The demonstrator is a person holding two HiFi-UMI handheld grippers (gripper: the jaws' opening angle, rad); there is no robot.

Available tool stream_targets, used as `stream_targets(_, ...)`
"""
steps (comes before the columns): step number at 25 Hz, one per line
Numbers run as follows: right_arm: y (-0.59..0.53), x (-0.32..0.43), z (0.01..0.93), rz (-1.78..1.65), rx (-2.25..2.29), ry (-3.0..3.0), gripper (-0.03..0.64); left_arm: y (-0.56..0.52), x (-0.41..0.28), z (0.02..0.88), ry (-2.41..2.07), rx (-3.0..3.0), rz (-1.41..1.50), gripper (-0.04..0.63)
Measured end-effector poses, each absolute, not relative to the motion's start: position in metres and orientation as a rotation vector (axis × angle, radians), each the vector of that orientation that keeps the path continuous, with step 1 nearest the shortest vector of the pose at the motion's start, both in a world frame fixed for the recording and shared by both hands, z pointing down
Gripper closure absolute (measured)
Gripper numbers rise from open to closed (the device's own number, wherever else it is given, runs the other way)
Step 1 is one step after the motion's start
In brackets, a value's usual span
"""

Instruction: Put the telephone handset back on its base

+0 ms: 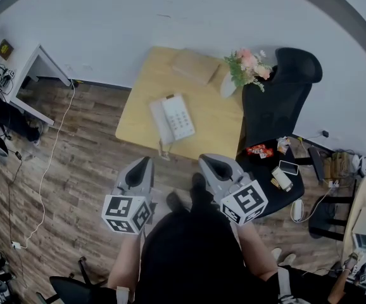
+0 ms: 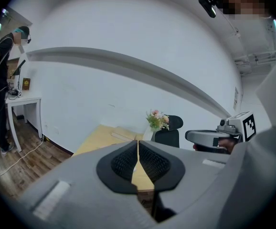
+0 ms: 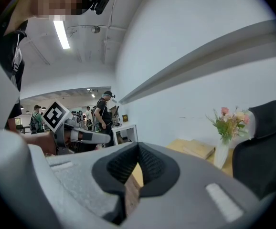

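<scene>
Far ahead on the desk (image 1: 214, 116), telephone handset (image 1: 158, 123) lengthwise near-to-far at left of base (image 1: 180, 116), nearer left tool (image 1: 147, 161) than right tool (image 1: 206, 161); both closed on nothing.

Pale yellow-wood table (image 1: 211, 128) at 12 o'clock, with white telephone (image 1: 172, 119). At 1 o'clock, pink and white flowers (image 1: 251, 62) with green leaves, in white vase (image 1: 227, 86). Black chair (image 1: 284, 100) at 2 o'clock. Brown wood-plank floor (image 1: 82, 144). White wall (image 1: 170, 11). Pale grey left gripper (image 1: 146, 161) and right gripper (image 1: 206, 159), black ribbed pads (image 2: 121, 163), black-and-white square markers at 6 o'clock.
</scene>
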State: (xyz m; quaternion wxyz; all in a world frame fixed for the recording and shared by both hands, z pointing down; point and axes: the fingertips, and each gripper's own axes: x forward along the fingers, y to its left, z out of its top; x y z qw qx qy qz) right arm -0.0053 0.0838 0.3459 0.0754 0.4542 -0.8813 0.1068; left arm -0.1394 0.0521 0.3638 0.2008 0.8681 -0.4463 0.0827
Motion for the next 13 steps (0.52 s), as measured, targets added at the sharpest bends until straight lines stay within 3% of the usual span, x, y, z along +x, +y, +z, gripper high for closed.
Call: stream_targets(13, 0.0892, -0.0005, 0.3505, 0.319, 1.359, -2.641, 0.615, 0.0575, -0.1337, 0.3703, -1.236, 2.419, 0.233, 0.577)
